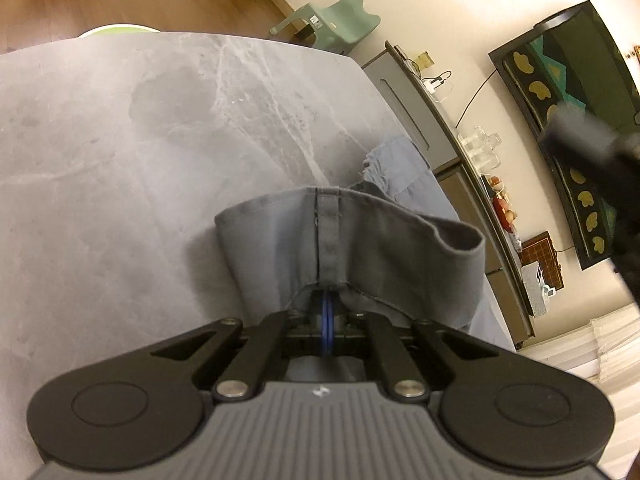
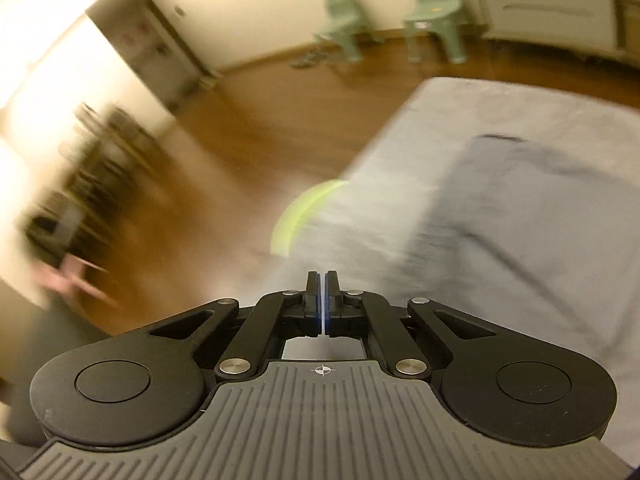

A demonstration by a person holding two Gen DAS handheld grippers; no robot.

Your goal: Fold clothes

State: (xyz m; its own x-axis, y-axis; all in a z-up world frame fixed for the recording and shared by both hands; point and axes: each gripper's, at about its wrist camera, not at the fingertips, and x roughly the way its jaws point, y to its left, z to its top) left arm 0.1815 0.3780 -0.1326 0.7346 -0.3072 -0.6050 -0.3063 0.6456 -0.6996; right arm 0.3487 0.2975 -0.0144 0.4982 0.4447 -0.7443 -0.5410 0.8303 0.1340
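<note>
No text, label or number is readable anywhere.

Tabletop (image 1: 120,160) left of grey garment (image 1: 360,248) bare, passable; right side crowded by garment folds and, probably, sideboard (image 1: 460,160) beyond edge

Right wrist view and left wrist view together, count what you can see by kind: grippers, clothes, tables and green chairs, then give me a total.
Grippers: 2, the left gripper shut on the grey garment and the right gripper shut with nothing in it.
Clothes: 1, that grey garment.
Tables: 1, the grey table.
Green chairs: 2, one beside the other.
Total: 6.
</note>
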